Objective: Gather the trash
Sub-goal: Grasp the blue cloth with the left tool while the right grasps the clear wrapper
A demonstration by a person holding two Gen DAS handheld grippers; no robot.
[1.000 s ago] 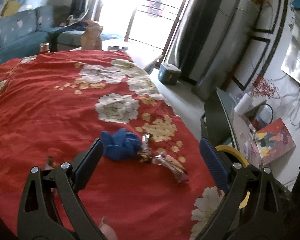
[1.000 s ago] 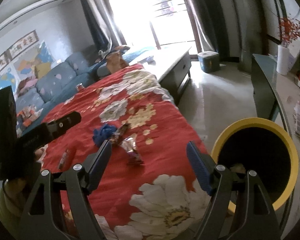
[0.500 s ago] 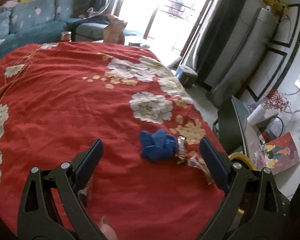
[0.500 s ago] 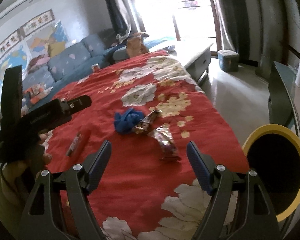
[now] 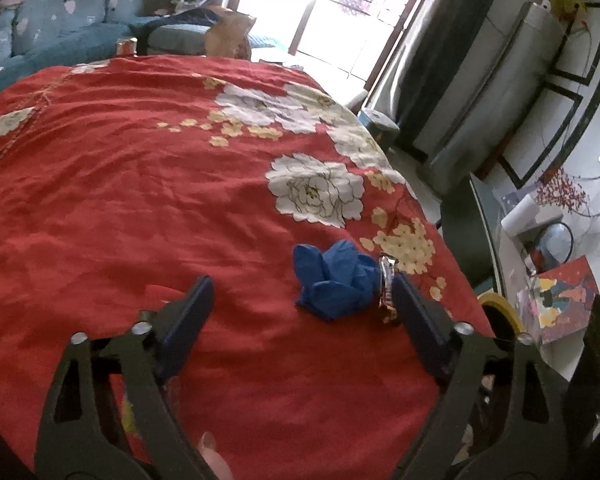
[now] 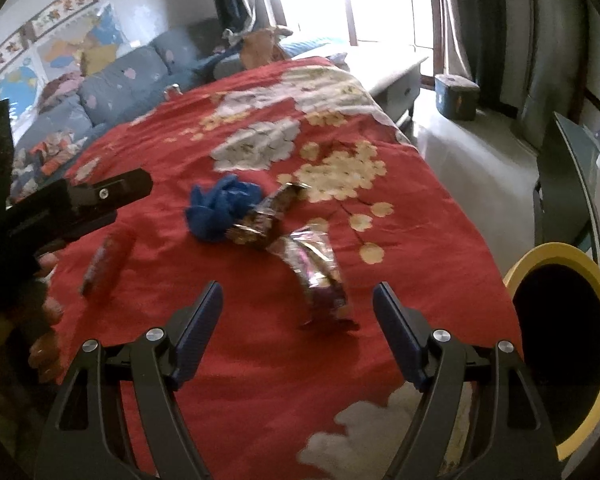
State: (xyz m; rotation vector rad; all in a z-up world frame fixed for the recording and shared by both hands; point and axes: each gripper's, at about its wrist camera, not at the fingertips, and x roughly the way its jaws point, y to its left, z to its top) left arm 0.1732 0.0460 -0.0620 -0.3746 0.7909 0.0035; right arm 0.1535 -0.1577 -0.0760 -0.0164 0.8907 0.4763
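A crumpled blue glove [image 5: 332,280] lies on the red flowered cloth [image 5: 140,184], with a shiny snack wrapper [image 5: 386,280] touching its right side. My left gripper [image 5: 302,304] is open and empty just short of the glove. In the right wrist view the glove [image 6: 220,204], the brown wrapper [image 6: 268,216], a purple foil wrapper [image 6: 316,276] and a red wrapper [image 6: 108,260] lie on the cloth [image 6: 400,240]. My right gripper [image 6: 298,324] is open and empty, just before the purple wrapper. The left gripper shows at the left [image 6: 80,204].
A yellow-rimmed black bin [image 6: 564,344] stands off the cloth's right edge; its rim shows in the left wrist view [image 5: 500,312]. A glass side table [image 6: 572,184] with clutter stands beyond it. A blue sofa [image 6: 112,84] and a drink can [image 5: 126,46] are at the far end.
Both grippers have swung left, away from the bin and toward the trash. The left gripper has come nearer the blue glove; the right one has come nearer the purple wrapper. Both stayed open.
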